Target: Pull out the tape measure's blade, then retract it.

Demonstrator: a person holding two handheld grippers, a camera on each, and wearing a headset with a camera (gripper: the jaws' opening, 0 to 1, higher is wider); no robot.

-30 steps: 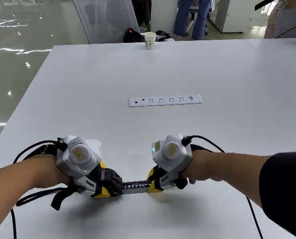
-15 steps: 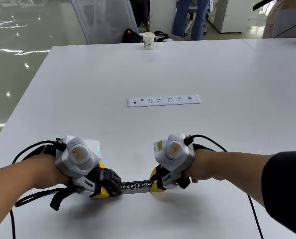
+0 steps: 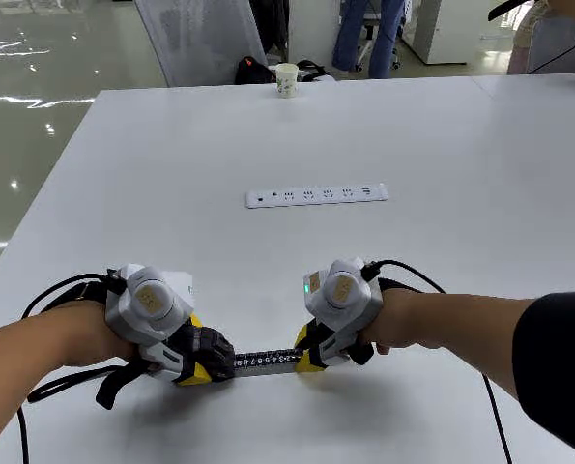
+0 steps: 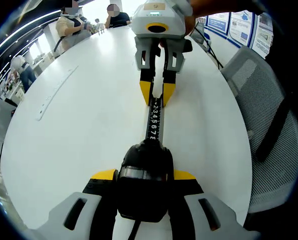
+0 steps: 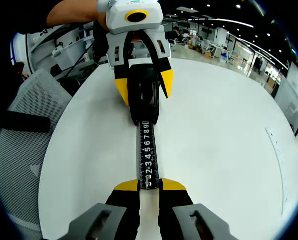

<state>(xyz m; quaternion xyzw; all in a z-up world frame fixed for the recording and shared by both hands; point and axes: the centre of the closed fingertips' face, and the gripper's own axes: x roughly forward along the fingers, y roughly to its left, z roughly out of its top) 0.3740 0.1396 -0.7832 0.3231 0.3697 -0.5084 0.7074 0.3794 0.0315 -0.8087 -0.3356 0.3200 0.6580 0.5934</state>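
Between the fingers (image 4: 104, 175) of the left gripper (image 3: 206, 359): one tape measure (image 4: 144, 187), black case. The fingers are clamping it from both sides, with their yellow tips showing to either side of the case.

Ahead of those fingers: the blade (image 5: 146, 150), which is running straight out of the case mouth with its numbered face up. It is lying low over the white bench (image 3: 297, 126); whether it is touching the bench cannot be told.

At the blade's free end: the right gripper (image 3: 307, 352). Its fingers (image 5: 173, 184) are closing almost together and pinching the blade tip near the first numerals. The two grippers are facing each other, separated by the drawn-out blade.

Well beyond both sets of fingers: one white power strip (image 3: 316, 194), lying flat. Farther beyond the fingers again: one paper cup (image 3: 286, 79), standing upright.
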